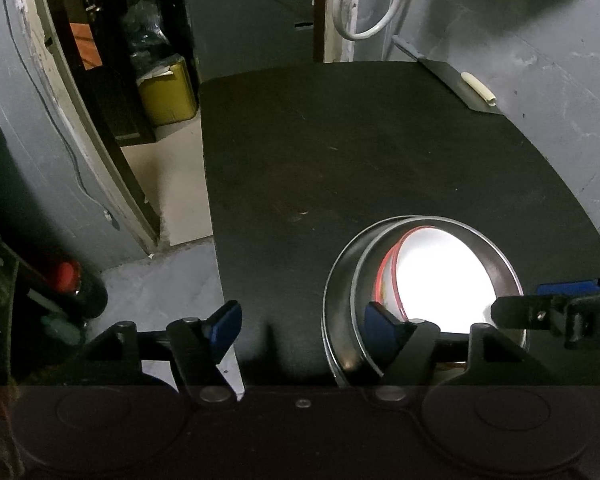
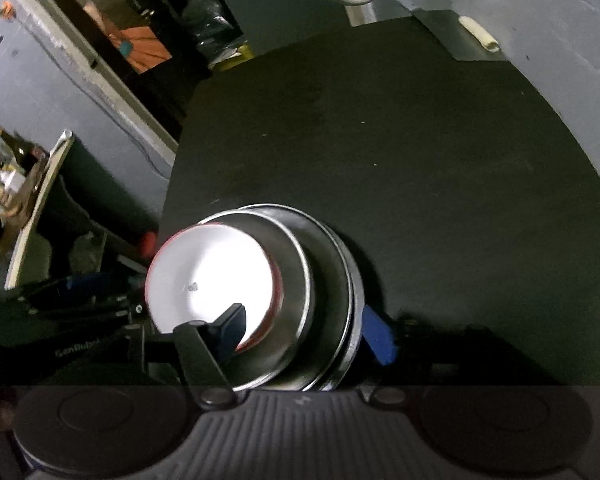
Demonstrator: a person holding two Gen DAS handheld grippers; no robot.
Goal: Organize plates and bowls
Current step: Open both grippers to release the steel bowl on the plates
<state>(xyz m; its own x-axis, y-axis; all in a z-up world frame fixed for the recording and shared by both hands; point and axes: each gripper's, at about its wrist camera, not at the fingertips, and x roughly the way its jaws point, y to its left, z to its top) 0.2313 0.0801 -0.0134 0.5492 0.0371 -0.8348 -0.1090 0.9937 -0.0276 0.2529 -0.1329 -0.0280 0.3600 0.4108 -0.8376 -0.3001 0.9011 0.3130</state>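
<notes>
A dark counter [image 1: 340, 152] carries one nested stack near its front edge. The left hand-held gripper [image 1: 300, 322] hovers at the front-left corner, fingers apart, holding nothing. Beside it sit two steel plates [image 1: 340, 280], one inside the other, with a white red-rimmed bowl [image 1: 444, 276] on top, seemingly nested to save room. The right hand-held gripper [image 2: 306, 332] straddles the stack's near rim, fingers apart, likely steadying or releasing it.

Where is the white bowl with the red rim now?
The white bowl sits nested inside the stacked steel plates on the black table, near its front edge, between the right hand-held gripper fingers.
</notes>
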